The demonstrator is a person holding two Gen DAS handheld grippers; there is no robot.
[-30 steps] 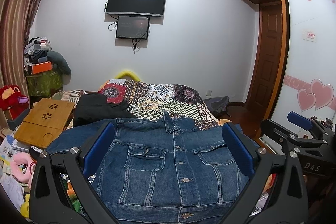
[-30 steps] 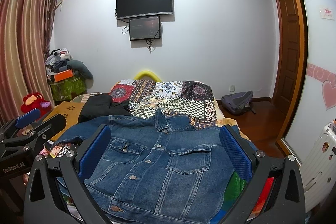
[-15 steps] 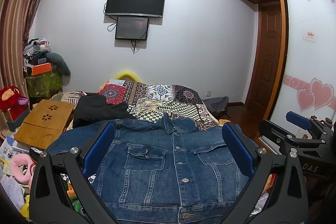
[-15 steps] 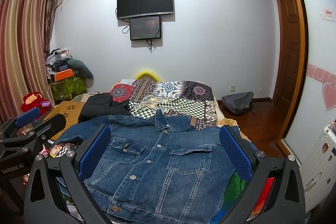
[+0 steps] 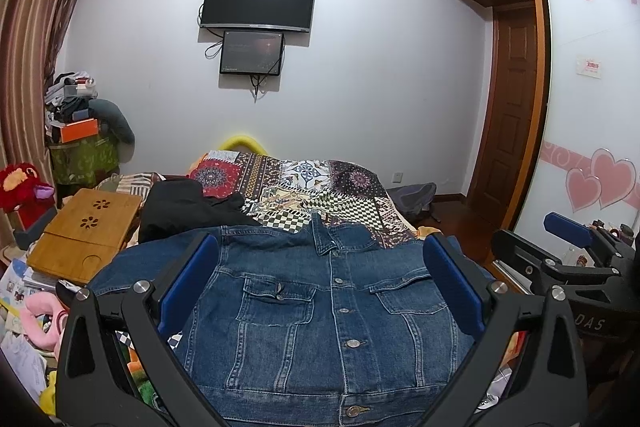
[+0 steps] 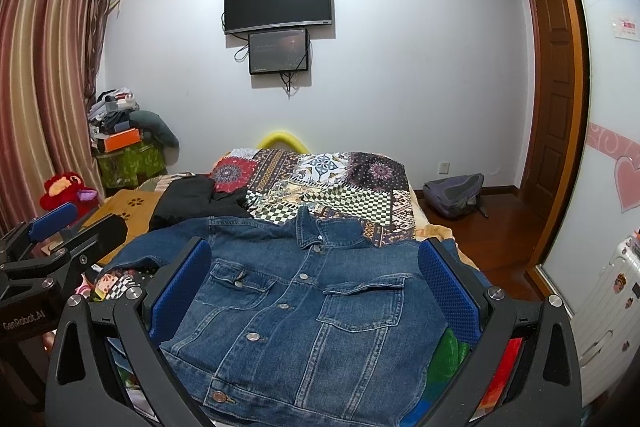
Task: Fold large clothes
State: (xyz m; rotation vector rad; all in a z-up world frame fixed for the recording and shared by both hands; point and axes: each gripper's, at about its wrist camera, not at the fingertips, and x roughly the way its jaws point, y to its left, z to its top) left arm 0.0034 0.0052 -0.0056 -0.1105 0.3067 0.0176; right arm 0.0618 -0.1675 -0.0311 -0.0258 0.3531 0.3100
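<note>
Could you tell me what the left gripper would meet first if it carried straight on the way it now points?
Probably the denim jacket, spread front-up directly ahead between the open left gripper; depth is hard to judge.

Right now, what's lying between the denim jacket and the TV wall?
Behind the denim jacket lie a patchwork quilt and a black garment, clearest in the right wrist view.
</note>
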